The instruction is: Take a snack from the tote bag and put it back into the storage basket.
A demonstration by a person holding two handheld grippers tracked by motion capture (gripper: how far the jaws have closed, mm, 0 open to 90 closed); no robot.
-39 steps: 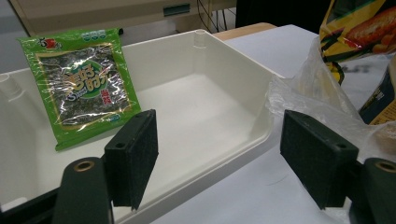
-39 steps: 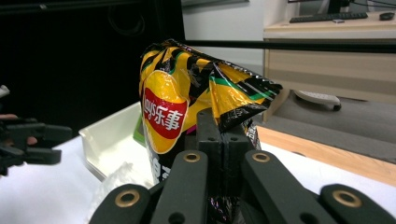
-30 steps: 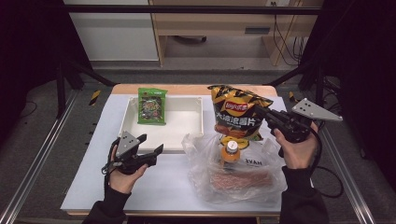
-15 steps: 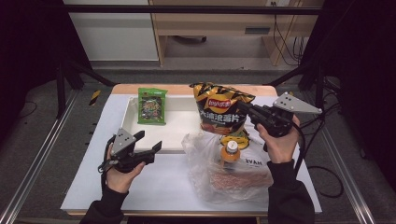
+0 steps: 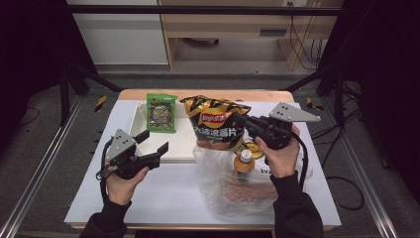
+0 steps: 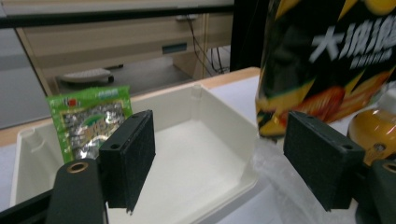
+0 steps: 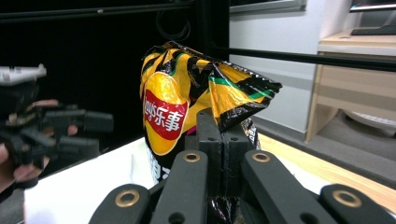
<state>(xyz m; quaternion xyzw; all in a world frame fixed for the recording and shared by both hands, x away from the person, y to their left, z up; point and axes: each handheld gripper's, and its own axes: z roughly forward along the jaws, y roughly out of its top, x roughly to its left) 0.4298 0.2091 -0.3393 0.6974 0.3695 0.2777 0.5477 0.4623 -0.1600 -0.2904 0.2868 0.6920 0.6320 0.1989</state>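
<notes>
Between the pressed-together fingers of the right gripper (image 5: 237, 120) hangs a black-and-yellow foil bag of crisps (image 5: 217, 124) with a red logo, pinched at its edge and held clear of the table; in the right gripper view the two black pads (image 7: 209, 135) meet flat on the crinkled foil of the crisp bag (image 7: 187, 107). Just below those fingers stands a small orange bottle with a white cap (image 5: 243, 161), set in a clear, crumpled plastic carrier bag (image 5: 225, 193) that lies on the white tabletop (image 5: 163, 193). Beside the hanging bag, on the side away from the right hand, sits a shallow cream plastic tray (image 5: 185, 148), with a green foil snack packet (image 5: 161, 112) lying at its far end.

The left gripper (image 5: 153, 145) is held above the table in front of the tray's near edge, its fingers spread wide apart with nothing between them. In the left gripper view, beyond those open pads (image 6: 133, 163), are the tray (image 6: 219, 112), the green packet (image 6: 86, 121) off past one pad, and the crisp bag (image 6: 327, 60) and bottle (image 6: 373, 130) past the other.
</notes>
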